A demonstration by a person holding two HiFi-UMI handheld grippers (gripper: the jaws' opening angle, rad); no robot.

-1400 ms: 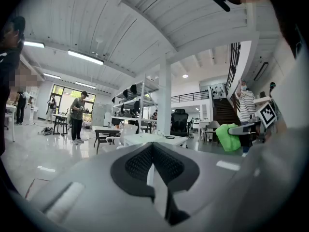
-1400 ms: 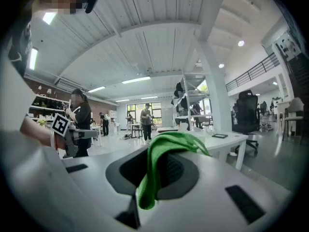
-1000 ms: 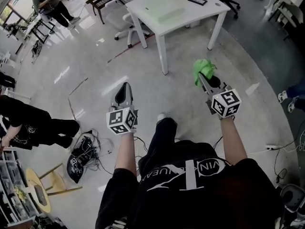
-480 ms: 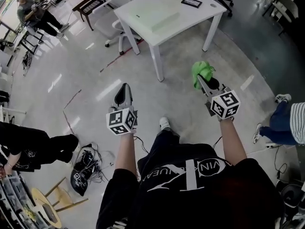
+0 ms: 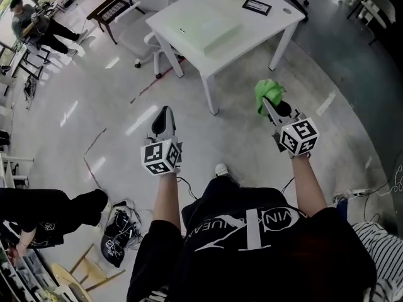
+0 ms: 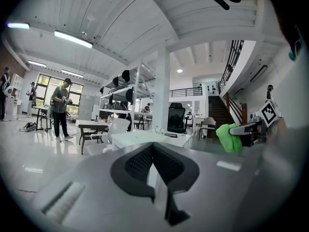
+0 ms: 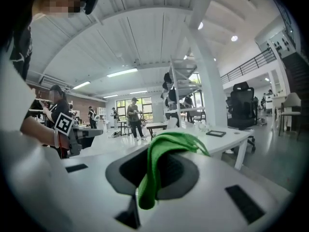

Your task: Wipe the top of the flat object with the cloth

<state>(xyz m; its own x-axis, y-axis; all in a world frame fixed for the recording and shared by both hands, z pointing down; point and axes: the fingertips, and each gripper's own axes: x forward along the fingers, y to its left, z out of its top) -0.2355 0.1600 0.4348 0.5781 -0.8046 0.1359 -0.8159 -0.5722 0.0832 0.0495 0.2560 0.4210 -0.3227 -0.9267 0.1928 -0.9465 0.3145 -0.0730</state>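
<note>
Green cloth (image 5: 269,90) in my right tongs (image 5: 266,100); flat object (image 5: 211,25) far off on the white tabletop (image 5: 277,19).

Right tongs are clamped on the cloth, which is bunched over the tips with one fold drooping between the pads. Left tongs (image 5: 165,114) are closed pad to pad. Both hang over the floor (image 5: 94,106), near side of the tabletop. The flat object is a pale green slab lying flat, edges roughly square with the tabletop's. I cannot tell its long axis.
</note>
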